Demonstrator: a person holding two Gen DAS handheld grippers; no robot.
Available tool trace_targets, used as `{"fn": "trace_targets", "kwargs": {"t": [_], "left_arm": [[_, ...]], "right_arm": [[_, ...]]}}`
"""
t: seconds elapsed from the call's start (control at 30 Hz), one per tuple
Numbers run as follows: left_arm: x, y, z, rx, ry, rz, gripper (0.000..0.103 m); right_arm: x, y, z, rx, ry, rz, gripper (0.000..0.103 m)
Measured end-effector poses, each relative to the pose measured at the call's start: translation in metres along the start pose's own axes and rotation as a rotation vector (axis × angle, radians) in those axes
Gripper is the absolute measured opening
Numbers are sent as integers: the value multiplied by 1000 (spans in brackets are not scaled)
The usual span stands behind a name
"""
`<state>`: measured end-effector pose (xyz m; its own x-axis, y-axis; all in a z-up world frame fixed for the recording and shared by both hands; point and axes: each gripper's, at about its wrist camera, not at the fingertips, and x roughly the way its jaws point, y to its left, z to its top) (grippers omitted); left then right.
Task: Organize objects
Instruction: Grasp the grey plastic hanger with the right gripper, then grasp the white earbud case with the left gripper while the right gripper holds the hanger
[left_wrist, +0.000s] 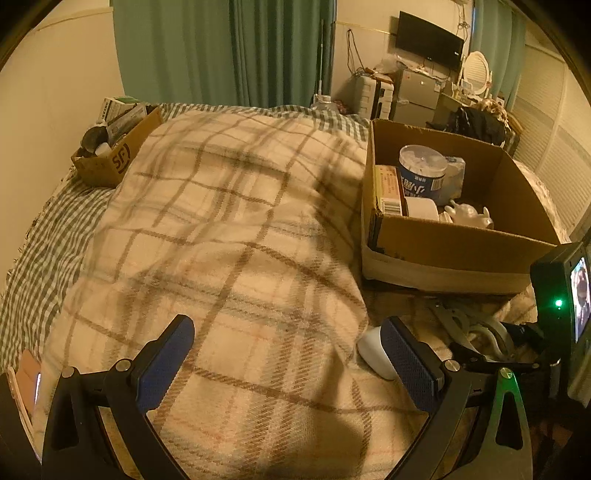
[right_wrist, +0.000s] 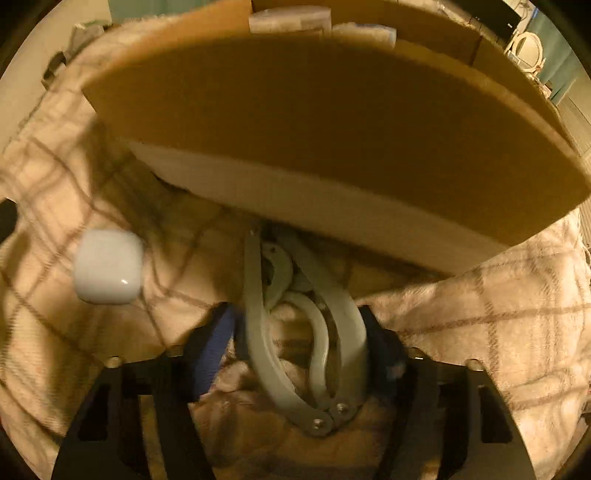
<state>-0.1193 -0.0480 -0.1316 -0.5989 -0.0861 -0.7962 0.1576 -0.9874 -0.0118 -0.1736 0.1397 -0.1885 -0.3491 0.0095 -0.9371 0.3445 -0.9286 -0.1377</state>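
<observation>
The left gripper (left_wrist: 288, 363) hangs wide and empty over the plaid cream blanket (left_wrist: 229, 221) on the bed, with the small white rounded plastic case (left_wrist: 371, 352) lying at its three o'clock, just beside the right finger. The right gripper (right_wrist: 299, 350) is much nearer the grey metal folding tool (right_wrist: 314, 332), whose handles sit between its fingers, closed in at both sides though firm contact is hard to judge. The tool's long axis runs toward twelve o'clock, tip beside the large brown cardboard box (right_wrist: 332, 122).
</observation>
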Motion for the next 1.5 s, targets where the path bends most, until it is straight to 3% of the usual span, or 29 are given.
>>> {"fn": "trace_targets", "kwargs": {"t": [0.03,0.2,0.3,0.37,0.73,0.93,1.0,1.03,1.17,1.5], "left_arm": [[1,0,0,1,6,1,103],[5,-2,-5,3,26,13,103],[3,-8,-6,17,24,18,103],[1,-14,-7,34,24,13,103],[19,-79,-16,195,86,-44,103],[59,-96,-21,272,166,14,101],[59,-98,-22,288,163,-4,95],[60,-100,-23,299,168,-14,85],[56,-101,-29,329,166,-23,64],[14,-80,-31,272,119,-119,43]], "right_arm": [[-2,2,-1,-12,-7,-4,57],[-21,2,-11,-12,-53,27,49],[-46,-4,-20,19,-120,87,47],[-60,-6,-25,19,-159,82,46],[-102,-35,-32,73,-278,81,45],[-97,-43,-34,102,-281,100,45],[-94,-42,-33,99,-275,102,45],[-93,-41,-33,97,-273,100,45],[-93,-40,-35,93,-274,97,45],[-102,-38,-42,95,-288,78,45]]}}
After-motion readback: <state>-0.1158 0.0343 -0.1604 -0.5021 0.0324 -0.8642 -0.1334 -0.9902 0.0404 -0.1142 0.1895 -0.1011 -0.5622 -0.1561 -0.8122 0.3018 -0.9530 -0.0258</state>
